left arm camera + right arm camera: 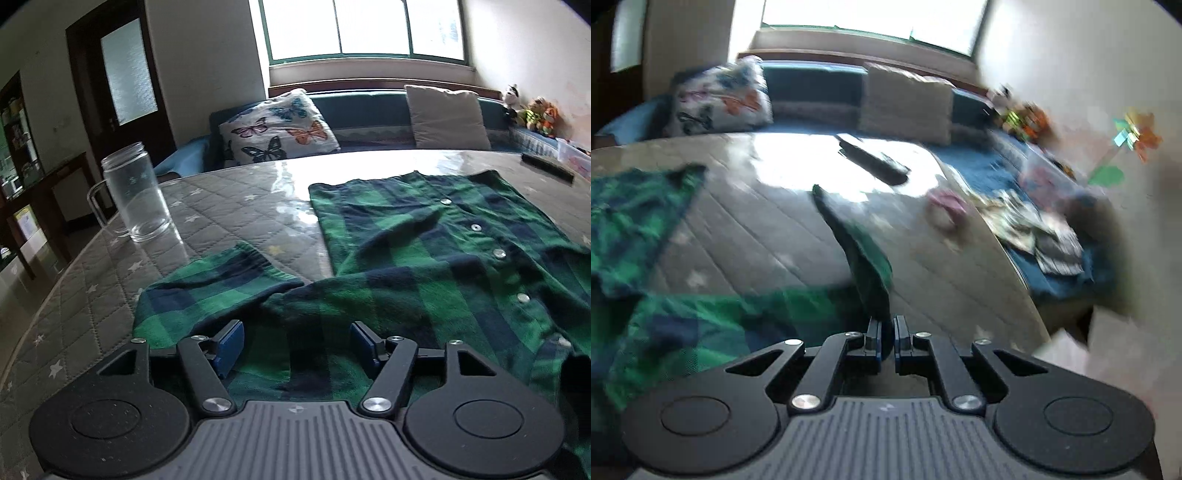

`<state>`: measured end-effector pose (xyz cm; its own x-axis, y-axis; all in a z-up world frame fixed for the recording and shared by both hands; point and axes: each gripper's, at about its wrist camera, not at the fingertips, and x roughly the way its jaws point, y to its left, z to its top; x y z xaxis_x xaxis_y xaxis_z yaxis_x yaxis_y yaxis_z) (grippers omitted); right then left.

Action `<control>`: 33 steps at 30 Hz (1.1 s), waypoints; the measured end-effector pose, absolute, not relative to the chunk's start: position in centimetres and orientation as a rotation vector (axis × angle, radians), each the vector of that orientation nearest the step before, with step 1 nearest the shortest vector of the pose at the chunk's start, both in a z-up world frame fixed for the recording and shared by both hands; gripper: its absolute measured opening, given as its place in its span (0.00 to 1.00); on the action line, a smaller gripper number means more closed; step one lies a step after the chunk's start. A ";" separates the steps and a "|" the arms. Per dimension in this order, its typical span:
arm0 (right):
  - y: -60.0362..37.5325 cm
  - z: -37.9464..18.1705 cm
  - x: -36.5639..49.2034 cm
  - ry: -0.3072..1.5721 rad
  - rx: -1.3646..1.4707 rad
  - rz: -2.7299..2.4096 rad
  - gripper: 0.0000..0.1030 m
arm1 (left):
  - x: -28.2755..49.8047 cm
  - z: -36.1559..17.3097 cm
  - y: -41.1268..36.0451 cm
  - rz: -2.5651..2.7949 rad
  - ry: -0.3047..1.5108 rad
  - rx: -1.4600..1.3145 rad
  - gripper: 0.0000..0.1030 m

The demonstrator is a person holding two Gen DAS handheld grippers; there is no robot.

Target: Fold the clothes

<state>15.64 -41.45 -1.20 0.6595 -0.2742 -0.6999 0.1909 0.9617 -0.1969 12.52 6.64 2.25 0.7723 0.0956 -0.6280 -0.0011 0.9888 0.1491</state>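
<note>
Shirt (424,258) green plaid, no label seen, R gripper (885,332) pinching sleeve (864,254)

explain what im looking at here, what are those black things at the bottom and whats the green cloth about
The black parts are two hand-held grippers a person carries, one per hand, each with a camera looking out along its jaws. One picture comes from the left gripper, the other from the right gripper. On the quilted grey table lies a green and navy plaid shirt with white buttons, to be folded. A glass mug stands at the left and a dark remote lies further back. The left jaws stand open above the shirt, holding nothing. The right jaws are shut on a strip of the shirt's cloth; that picture is blurred.
</note>
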 end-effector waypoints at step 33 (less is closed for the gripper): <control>-30.8 -3.6 15.0 0.830 -0.154 0.212 0.69 | 11.8 -0.5 -4.8 -0.255 0.705 0.317 0.69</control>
<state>15.05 -30.77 -3.64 0.6559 0.1261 -0.7442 -0.2458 0.9679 -0.0526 11.77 -4.85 -0.54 0.7345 -0.1220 -0.6676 0.3332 0.9218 0.1981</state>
